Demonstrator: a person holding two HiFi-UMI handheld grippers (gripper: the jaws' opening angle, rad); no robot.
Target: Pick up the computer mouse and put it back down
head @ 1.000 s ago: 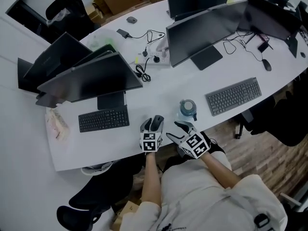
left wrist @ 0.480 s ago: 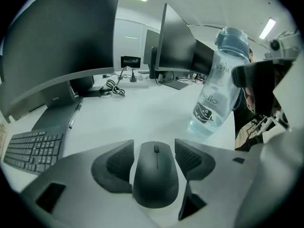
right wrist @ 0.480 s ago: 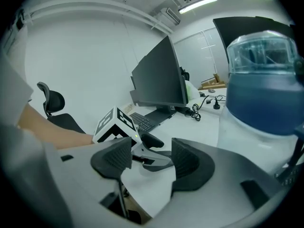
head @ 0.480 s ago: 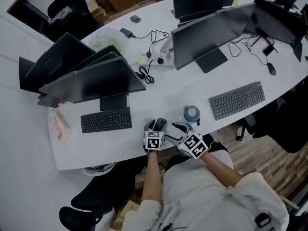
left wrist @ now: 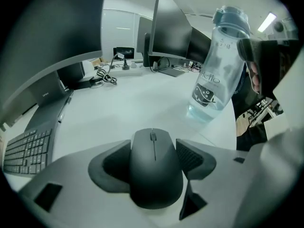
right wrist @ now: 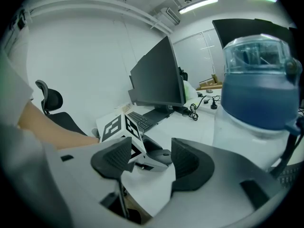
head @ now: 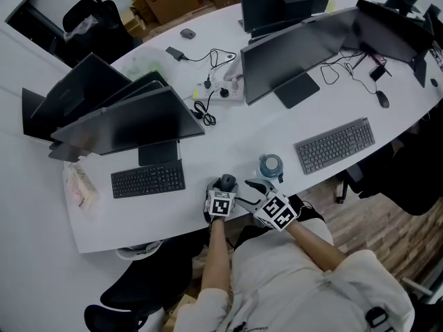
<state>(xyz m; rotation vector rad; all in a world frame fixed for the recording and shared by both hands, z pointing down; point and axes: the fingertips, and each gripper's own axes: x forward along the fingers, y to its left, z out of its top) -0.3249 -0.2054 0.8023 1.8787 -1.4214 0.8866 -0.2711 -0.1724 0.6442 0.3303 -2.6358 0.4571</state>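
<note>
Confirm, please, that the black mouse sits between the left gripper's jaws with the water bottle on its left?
Not quite: the head view shows the water bottle on the right of the mouse. The mouse does sit between the jaws of the left gripper, which have just been opening.

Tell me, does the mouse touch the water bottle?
Apart. The left gripper view shows bare white table between the mouse and the bottle.
</note>
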